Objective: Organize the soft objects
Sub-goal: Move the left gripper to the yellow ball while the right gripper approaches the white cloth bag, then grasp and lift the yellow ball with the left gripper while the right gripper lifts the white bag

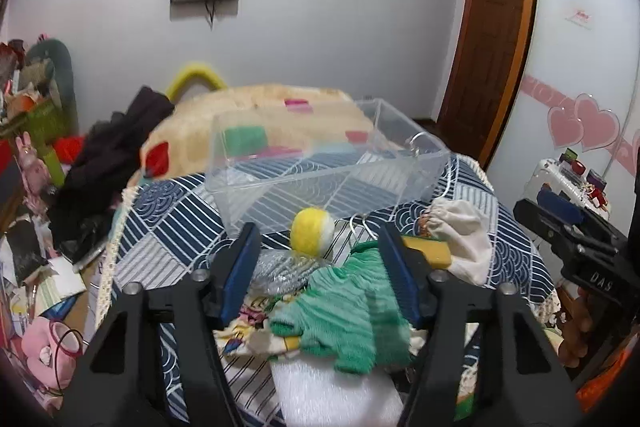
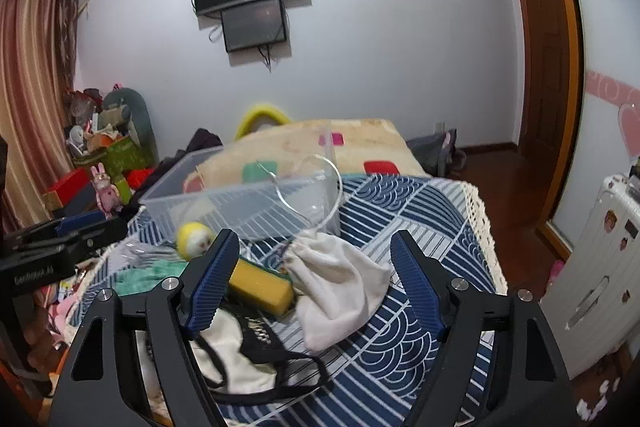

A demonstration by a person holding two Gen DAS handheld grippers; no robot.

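A clear plastic bin (image 1: 320,163) stands on a blue patterned cloth; it also shows in the right wrist view (image 2: 240,203). In front of it lie a yellow-white ball (image 1: 312,230), a green knit cloth (image 1: 352,311), a yellow sponge (image 1: 430,251) and a white drawstring pouch (image 1: 464,239). My left gripper (image 1: 318,255) is open above the green cloth, holding nothing. My right gripper (image 2: 314,263) is open above the pouch (image 2: 340,287) and sponge (image 2: 260,291), holding nothing. A black-strapped cream bag (image 2: 236,351) lies under it.
A beige blanket with coloured patches (image 1: 256,111) lies behind the bin. Dark clothes (image 1: 108,155) pile at the left. White foam (image 1: 336,395) lies at the near edge. A white suitcase (image 2: 600,267) stands at the right. Clutter covers the floor at the left.
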